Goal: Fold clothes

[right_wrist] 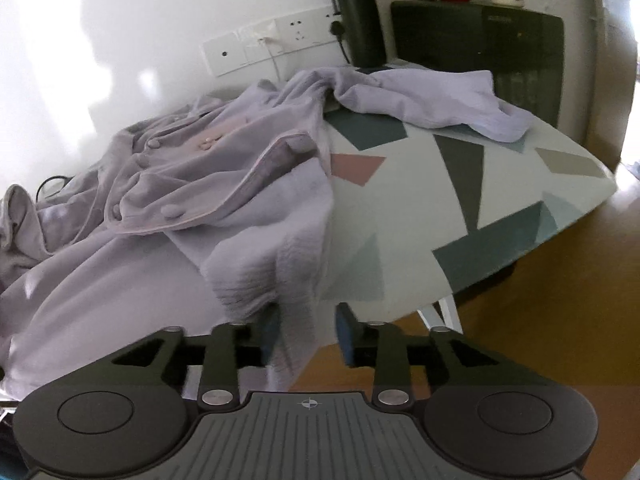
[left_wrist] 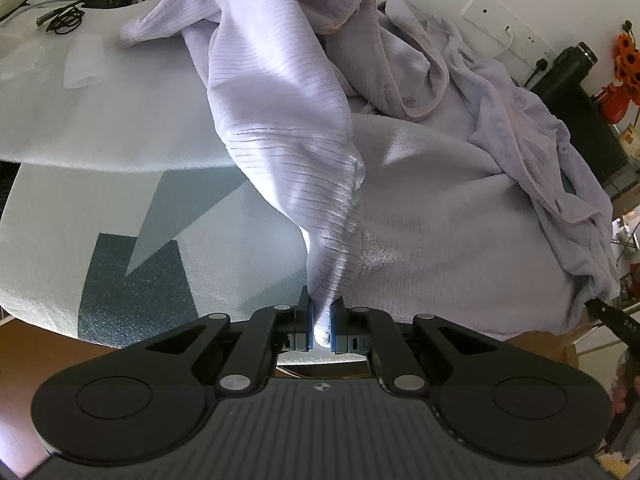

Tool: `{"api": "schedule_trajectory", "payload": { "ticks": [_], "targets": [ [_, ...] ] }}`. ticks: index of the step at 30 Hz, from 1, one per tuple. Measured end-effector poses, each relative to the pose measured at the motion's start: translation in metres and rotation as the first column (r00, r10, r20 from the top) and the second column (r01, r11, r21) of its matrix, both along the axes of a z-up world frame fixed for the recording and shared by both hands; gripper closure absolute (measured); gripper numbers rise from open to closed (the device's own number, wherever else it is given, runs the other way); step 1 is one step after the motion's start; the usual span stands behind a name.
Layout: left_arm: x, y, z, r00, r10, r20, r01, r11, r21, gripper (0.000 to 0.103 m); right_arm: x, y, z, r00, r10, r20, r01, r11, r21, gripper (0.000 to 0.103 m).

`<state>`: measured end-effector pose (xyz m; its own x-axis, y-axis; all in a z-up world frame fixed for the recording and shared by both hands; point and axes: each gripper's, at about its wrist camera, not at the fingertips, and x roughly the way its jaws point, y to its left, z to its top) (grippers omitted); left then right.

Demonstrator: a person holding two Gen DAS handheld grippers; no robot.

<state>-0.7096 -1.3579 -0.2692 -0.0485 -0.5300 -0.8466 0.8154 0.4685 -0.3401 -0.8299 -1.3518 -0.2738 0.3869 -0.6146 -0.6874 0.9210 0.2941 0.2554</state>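
The surface (right_wrist: 500, 184), covered in a pale cloth with grey, teal and pink shapes, carries a heap of lilac clothes spread over most of its top. Biggest in the heap is a plush buttoned garment (right_wrist: 188, 168), crumpled and unfolded, lying on the wall side of the surface. A lighter ribbed garment (left_wrist: 280, 112) lies over and beside it (whether its far end, by the dark flask (right_wrist: 358, 16), is the same piece I cannot tell).

From the left claw (left_wrist: 321, 322) the ribbed garment runs straight ahead and upward in a long twisted rope, its long axis nearly in line with the claw's fingers; the claw is clamped on its tip, above the near edge of the surface. A ribbed hem (right_wrist: 260, 280) hangs off that same edge, and the right claw (right_wrist: 308, 332) stands spread wide with cloth between its blue pads, not yet pinched. Judging by this, the right claw is placed to close on that hem so the piece can be stretched out.
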Motion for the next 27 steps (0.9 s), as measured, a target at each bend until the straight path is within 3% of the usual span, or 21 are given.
{"api": "schedule_trajectory", "payload": {
  "ticks": [1, 4, 12, 19, 24, 27],
  "targets": [
    [0.000, -0.001, 0.000, 1.000, -0.002, 0.001, 0.002, 1.000, 0.001, 0.095, 0.002, -0.002, -0.002, 1.000, 0.019, -0.010, -0.019, 1.000, -0.001, 0.065],
    [0.000, -0.001, 0.000, 1.000, -0.004, 0.004, 0.004, 1.000, 0.002, 0.095, 0.007, -0.006, -0.008, 0.998, 0.063, 0.002, -0.063, 0.998, 0.026, 0.081],
    [0.000, -0.002, 0.000, 1.000, -0.008, 0.013, 0.008, 1.000, 0.004, 0.094, 0.003, 0.009, 0.001, 0.991, 0.085, 0.103, -0.088, 0.996, 0.025, 0.097],
    [0.000, -0.002, 0.000, 1.000, -0.011, 0.019, 0.011, 1.000, 0.004, 0.094, -0.001, 0.013, -0.002, 0.982, 0.126, 0.137, -0.133, 0.990, 0.043, 0.093],
    [-0.001, -0.006, -0.001, 1.000, -0.010, 0.027, 0.011, 1.000, -0.001, 0.094, -0.002, 0.000, -0.015, 0.976, 0.072, 0.207, -0.086, 0.995, 0.059, 0.084],
    [-0.001, -0.007, -0.001, 0.999, -0.011, 0.030, 0.011, 1.000, -0.002, 0.094, -0.004, -0.006, -0.022, 0.966, 0.051, 0.252, -0.073, 0.994, 0.077, 0.084]
  ]
}}
